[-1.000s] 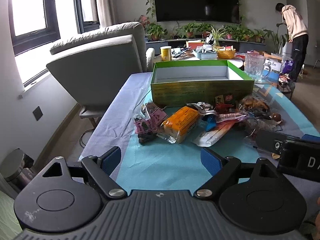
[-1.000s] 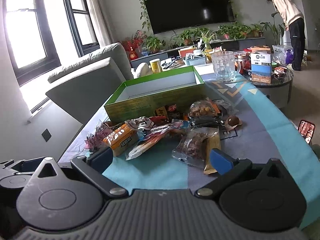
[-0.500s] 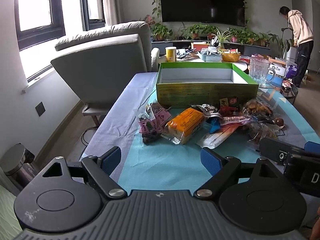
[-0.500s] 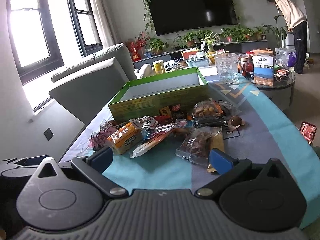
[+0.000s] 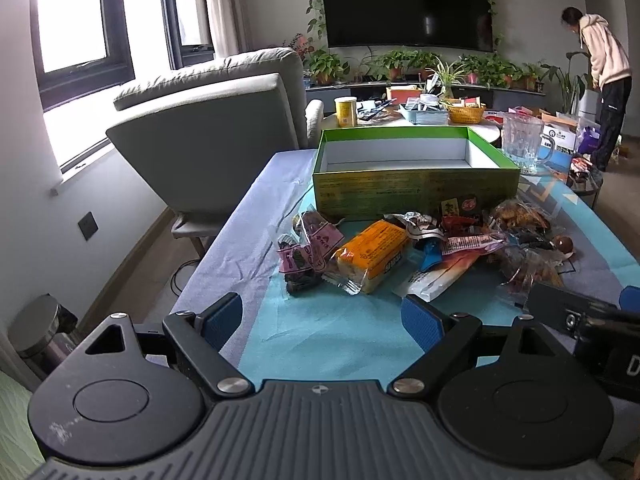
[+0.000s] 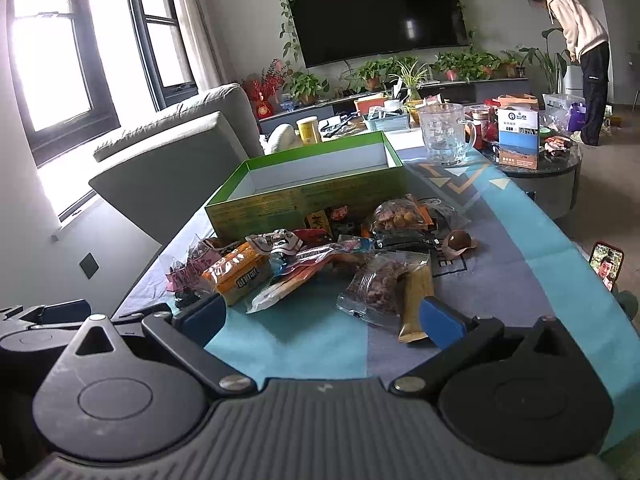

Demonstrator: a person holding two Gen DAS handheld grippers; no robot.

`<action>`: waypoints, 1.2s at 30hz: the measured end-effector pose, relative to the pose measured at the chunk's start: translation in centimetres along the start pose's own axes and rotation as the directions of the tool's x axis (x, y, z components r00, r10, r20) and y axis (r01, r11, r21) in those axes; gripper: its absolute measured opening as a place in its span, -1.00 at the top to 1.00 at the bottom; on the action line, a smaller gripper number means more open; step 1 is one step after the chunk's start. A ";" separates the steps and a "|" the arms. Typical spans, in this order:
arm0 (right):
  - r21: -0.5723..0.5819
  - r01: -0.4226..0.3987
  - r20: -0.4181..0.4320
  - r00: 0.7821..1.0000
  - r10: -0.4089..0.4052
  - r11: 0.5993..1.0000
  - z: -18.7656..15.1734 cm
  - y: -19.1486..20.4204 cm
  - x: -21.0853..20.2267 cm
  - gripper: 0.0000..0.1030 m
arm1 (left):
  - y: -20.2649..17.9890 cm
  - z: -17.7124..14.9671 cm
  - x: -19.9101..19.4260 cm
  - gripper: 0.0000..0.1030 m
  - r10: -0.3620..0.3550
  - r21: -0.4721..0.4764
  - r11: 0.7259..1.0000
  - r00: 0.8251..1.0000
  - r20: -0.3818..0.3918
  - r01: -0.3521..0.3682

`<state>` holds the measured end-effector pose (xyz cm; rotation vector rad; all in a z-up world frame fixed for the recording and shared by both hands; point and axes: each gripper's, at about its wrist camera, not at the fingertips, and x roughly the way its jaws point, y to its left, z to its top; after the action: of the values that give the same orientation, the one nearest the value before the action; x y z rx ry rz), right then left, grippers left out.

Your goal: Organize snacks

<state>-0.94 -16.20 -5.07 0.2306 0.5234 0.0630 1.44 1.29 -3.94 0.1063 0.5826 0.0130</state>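
Note:
A pile of wrapped snacks lies on the table in front of an empty green box (image 5: 414, 194), also in the right wrist view (image 6: 308, 196). An orange packet (image 5: 372, 254) and a pink-labelled bag (image 5: 308, 254) lie at the pile's left. A clear bag of dark snacks (image 6: 378, 282) lies nearest my right gripper. My left gripper (image 5: 322, 320) is open and empty, short of the pile. My right gripper (image 6: 320, 318) is open and empty, just before the clear bag.
A glass pitcher (image 6: 444, 134) stands right of the box. A grey armchair (image 5: 224, 128) stands at the table's left. A phone (image 6: 606, 266) sits at the right table edge. A cluttered round table (image 6: 532, 152) and a person (image 6: 580, 52) are at the back right.
Both grippers have drawn back slightly and risen a little; the snack pile and box look a bit farther. Nothing was picked up.

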 end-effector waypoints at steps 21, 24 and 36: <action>-0.012 0.068 -0.052 0.996 -0.068 0.998 0.0 -2.3 3.6 0.21 | 2.1 -0.4 5.6 -0.66 -0.197 -0.063 0.979 0.979 -0.056 0.193; -0.012 0.068 -0.063 0.996 -0.068 0.998 0.4 -3.1 4.4 0.21 | 1.5 0.2 6.8 -0.66 -0.202 -0.012 0.979 0.978 -0.055 0.201; -0.001 0.057 -0.148 0.987 -0.057 0.998 0.9 -3.4 7.4 0.21 | -1.7 5.7 12.5 -0.44 -0.295 0.303 0.905 0.954 -0.055 0.297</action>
<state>5.93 -18.80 -8.70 0.2146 0.6781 0.0239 14.93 -0.40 -6.26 0.3211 0.6010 -0.3760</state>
